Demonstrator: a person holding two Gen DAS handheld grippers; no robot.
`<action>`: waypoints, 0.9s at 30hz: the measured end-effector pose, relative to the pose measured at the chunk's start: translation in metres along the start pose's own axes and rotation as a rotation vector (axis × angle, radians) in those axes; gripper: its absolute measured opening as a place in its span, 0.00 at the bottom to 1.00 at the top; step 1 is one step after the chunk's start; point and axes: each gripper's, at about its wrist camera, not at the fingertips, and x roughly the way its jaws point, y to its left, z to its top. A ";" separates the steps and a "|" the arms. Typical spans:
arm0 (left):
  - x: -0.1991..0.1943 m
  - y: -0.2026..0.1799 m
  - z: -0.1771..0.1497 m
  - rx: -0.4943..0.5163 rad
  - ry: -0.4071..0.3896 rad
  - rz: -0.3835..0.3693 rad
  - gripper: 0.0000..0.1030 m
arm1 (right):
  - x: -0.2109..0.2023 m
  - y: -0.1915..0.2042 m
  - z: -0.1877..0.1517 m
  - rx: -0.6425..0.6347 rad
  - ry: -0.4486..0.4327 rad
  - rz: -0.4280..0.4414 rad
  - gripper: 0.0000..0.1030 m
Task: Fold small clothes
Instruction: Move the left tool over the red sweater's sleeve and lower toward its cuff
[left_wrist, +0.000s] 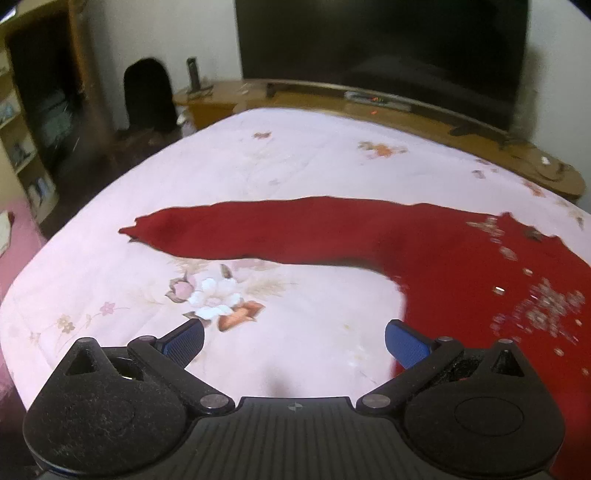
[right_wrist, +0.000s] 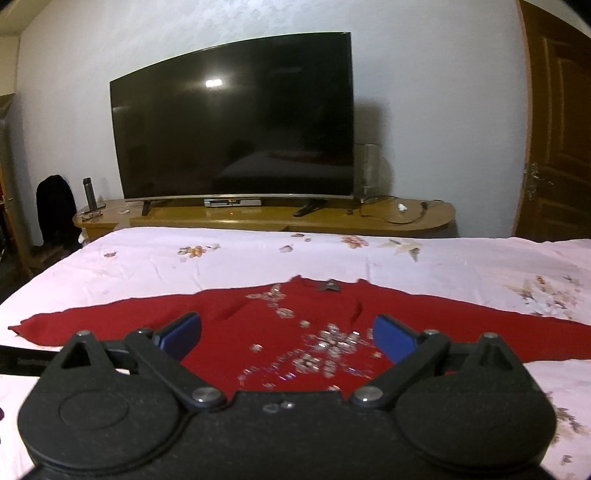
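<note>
The red sweater is lying flat on the flowered bedsheet, sleeves spread out to both sides, sequins glinting across its chest. I am holding my right gripper over the sweater's body, its blue fingers standing wide apart and gripping nothing, the sequined front showing between them. My left gripper is hovering wide open too, empty, with bare sheet between its fingers; the sweater's sleeve is stretching across beyond the fingertips. Past the bed, a dark television is sitting on a wooden stand.
</note>
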 end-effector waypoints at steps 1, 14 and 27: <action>0.007 0.005 0.003 -0.008 0.006 0.000 1.00 | 0.006 0.005 0.001 -0.005 0.005 0.000 0.96; 0.102 0.065 0.032 -0.137 0.112 0.012 1.00 | 0.059 0.046 -0.002 -0.022 0.050 0.013 0.88; 0.163 0.128 0.046 -0.378 0.209 -0.052 1.00 | 0.086 0.067 -0.007 -0.022 0.093 0.015 0.87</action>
